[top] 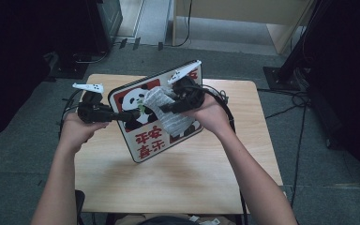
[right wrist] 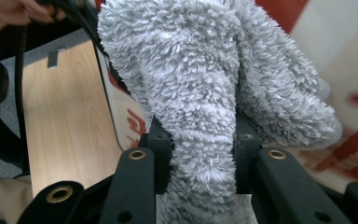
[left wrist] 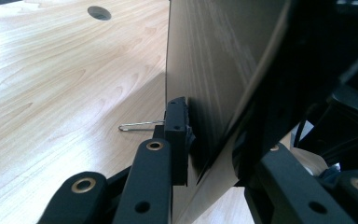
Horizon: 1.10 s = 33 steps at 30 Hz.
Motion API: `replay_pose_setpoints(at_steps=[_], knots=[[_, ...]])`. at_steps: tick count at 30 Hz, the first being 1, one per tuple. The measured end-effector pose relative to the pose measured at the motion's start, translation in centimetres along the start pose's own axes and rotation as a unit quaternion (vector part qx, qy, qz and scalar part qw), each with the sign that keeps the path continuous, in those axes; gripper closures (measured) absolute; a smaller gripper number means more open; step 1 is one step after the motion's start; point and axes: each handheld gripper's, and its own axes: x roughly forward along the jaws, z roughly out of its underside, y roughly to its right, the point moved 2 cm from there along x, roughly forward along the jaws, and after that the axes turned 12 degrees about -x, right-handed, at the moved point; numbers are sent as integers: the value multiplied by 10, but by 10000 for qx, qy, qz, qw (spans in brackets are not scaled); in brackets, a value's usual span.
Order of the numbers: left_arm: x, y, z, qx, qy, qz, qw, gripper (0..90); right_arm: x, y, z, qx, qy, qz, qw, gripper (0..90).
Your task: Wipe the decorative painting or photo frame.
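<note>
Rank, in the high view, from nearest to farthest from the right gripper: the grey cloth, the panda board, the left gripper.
1. Grey cloth: clamped in the right gripper's fingers.
2. Panda board: directly behind the cloth, tilted up off the table.
3. Left gripper: clamped on the board's left edge.

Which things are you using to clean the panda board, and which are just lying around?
In use:
- panda board, clamped at its edge by the left gripper
- fluffy grey cloth, pinched in the right gripper, against the board

Lying about:
- wire clip on the table
</note>
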Motion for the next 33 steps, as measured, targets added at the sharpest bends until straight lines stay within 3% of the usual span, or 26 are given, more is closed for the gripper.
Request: replay_pose_setpoints(at_steps=[7, 14, 21, 33], knots=[[0, 0, 0, 8, 10, -8, 10000, 768, -16, 2, -36, -148, 151, 95, 9997, 694], [0, -1, 0, -6, 8, 29, 10000, 767, -19, 3, -61, -212, 321, 220, 9990, 688], [0, -1, 0, 17, 23, 33, 10000, 771, -3, 3, -59, -194, 187, 177, 9995, 687], [0, -1, 0, 68, 19, 23, 10000, 773, 7, 2, -49, -152, 66, 95, 9998, 685]])
